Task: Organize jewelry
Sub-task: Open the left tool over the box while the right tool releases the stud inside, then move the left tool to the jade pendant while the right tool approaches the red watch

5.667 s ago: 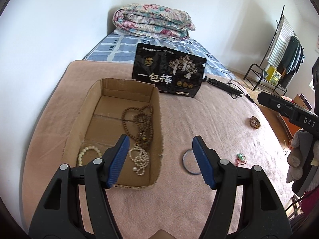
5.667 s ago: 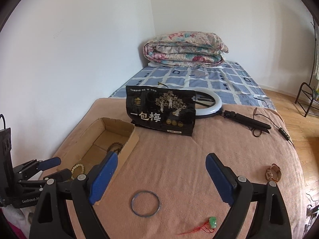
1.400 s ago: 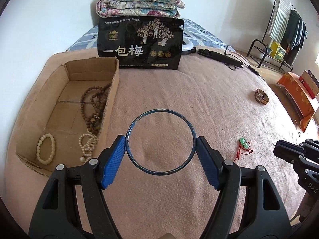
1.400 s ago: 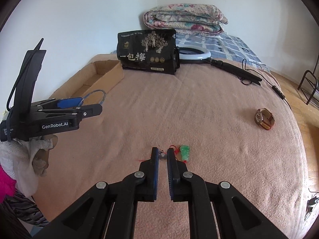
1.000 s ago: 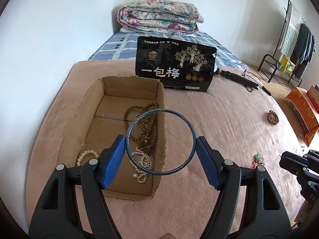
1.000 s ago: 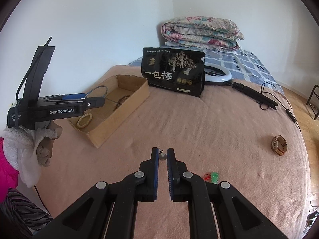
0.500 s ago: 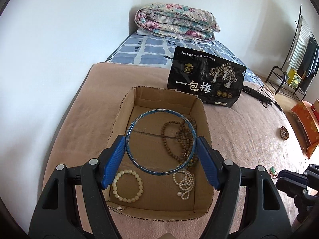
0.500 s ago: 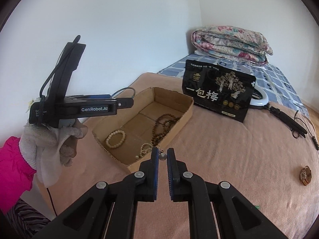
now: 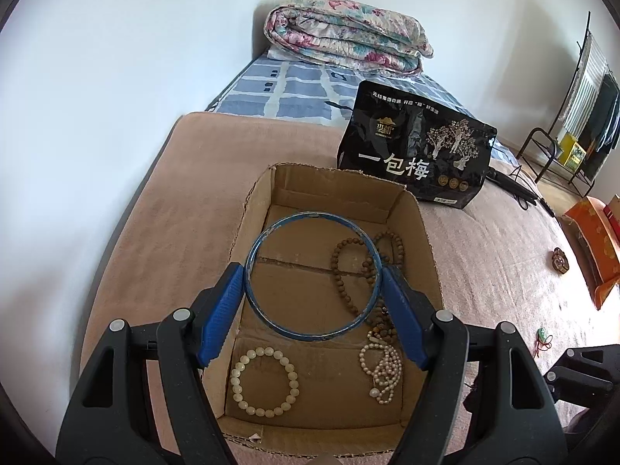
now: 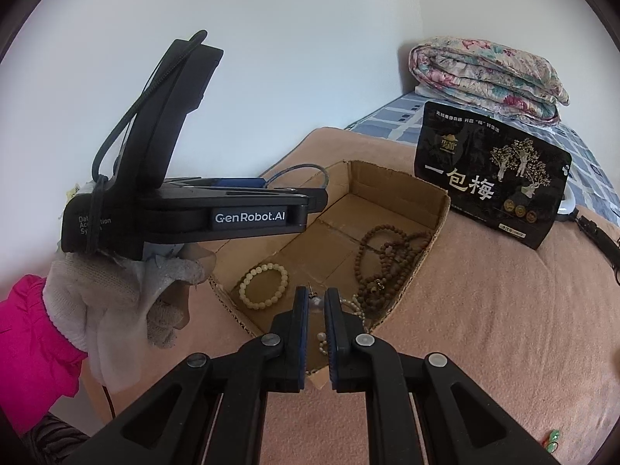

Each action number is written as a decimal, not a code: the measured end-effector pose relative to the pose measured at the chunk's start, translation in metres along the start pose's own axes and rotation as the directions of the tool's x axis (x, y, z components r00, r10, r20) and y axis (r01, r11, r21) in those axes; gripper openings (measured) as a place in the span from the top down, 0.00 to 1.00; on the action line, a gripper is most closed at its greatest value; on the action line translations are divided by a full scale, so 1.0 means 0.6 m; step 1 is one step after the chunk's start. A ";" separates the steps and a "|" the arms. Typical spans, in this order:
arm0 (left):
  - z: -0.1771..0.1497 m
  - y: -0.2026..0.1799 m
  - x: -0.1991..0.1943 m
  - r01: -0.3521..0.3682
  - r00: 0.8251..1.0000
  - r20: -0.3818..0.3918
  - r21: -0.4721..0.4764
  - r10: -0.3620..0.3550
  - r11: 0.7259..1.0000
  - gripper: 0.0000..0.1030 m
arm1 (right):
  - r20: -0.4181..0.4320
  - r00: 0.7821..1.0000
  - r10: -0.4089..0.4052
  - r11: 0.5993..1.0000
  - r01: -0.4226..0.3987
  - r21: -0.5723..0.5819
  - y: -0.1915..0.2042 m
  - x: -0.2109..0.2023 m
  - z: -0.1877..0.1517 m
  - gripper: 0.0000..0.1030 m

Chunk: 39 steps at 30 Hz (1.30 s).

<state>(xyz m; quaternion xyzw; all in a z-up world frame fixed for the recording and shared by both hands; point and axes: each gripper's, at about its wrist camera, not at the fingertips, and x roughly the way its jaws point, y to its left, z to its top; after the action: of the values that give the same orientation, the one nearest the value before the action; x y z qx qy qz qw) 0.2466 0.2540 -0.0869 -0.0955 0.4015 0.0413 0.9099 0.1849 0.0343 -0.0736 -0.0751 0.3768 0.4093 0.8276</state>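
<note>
My left gripper (image 9: 313, 285) is shut on a thin blue bangle (image 9: 271, 232) and holds it above the open cardboard box (image 9: 255, 197). The box holds a cream bead bracelet (image 9: 264, 383), a brown bead necklace (image 9: 345, 267) and a white pearl string (image 9: 381, 368). My right gripper (image 10: 317, 302) is shut on a small earring (image 10: 312, 294) above the box's near corner (image 10: 240, 319). The left gripper with the bangle (image 10: 298, 170) shows in the right wrist view, over the box's left side.
A black snack bag (image 9: 416, 161) stands behind the box on the pink blanket (image 9: 186, 209). A brown watch (image 9: 560, 264) and a green pendant on red cord (image 9: 542, 336) lie to the right. A folded quilt (image 9: 345, 38) and a clothes rack (image 9: 581, 116) are beyond.
Both grippers have moved left from the open blanket to over the box. The left took hold of the bangle, the right shut on the earring; both items are now carried above the box.
</note>
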 end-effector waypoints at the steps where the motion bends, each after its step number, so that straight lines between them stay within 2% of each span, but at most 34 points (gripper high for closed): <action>1: 0.001 0.002 0.001 0.000 1.000 -0.001 -0.001 0.000 1.000 0.29 | -0.003 1.000 0.003 1.000 -0.003 0.005 0.000 0.007 0.001 0.94; 7: 0.003 0.005 0.012 0.002 1.000 -0.006 -0.006 -0.002 1.000 0.28 | -0.016 1.000 0.004 1.000 -0.003 0.023 -0.003 0.034 0.006 0.93; 9: 0.003 0.007 0.013 0.002 1.000 -0.011 -0.013 -0.002 1.000 0.28 | -0.021 1.000 0.006 0.999 -0.006 0.034 -0.005 0.039 0.005 0.80; 10: 0.005 0.009 0.016 0.003 1.000 -0.021 -0.020 -0.003 1.000 0.27 | -0.021 1.000 0.004 0.999 -0.003 0.037 -0.006 0.039 0.005 0.66; 11: 0.006 0.011 0.019 0.007 1.000 -0.029 -0.029 -0.008 1.000 0.27 | -0.014 1.000 -0.008 0.999 0.009 0.039 -0.007 0.038 0.004 0.58; 14: 0.007 0.016 0.023 0.002 0.999 -0.042 -0.050 -0.004 0.999 0.25 | -0.010 1.000 -0.025 0.999 0.025 0.037 -0.010 0.035 0.003 0.43; 16: 0.008 0.019 0.024 0.007 0.999 -0.047 -0.063 -0.010 0.998 0.25 | -0.001 0.999 -0.038 0.999 0.038 0.034 -0.011 0.029 0.001 0.37; 27: 0.008 0.013 -0.006 0.002 1.000 -0.013 -0.066 -0.003 0.998 0.25 | 0.017 0.999 -0.051 0.998 0.051 0.032 -0.016 -0.002 -0.004 0.37; 39: 0.012 -0.025 -0.046 -0.002 0.999 0.034 -0.055 0.004 0.998 0.25 | 0.039 0.995 -0.088 0.996 0.087 0.035 -0.035 -0.057 -0.019 0.36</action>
<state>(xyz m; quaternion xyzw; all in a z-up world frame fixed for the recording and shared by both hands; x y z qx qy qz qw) 0.2356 0.2409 -0.0597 -0.1193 0.3846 0.0551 0.9137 0.1806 -0.0054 -0.0620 -0.0692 0.3631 0.3677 0.8533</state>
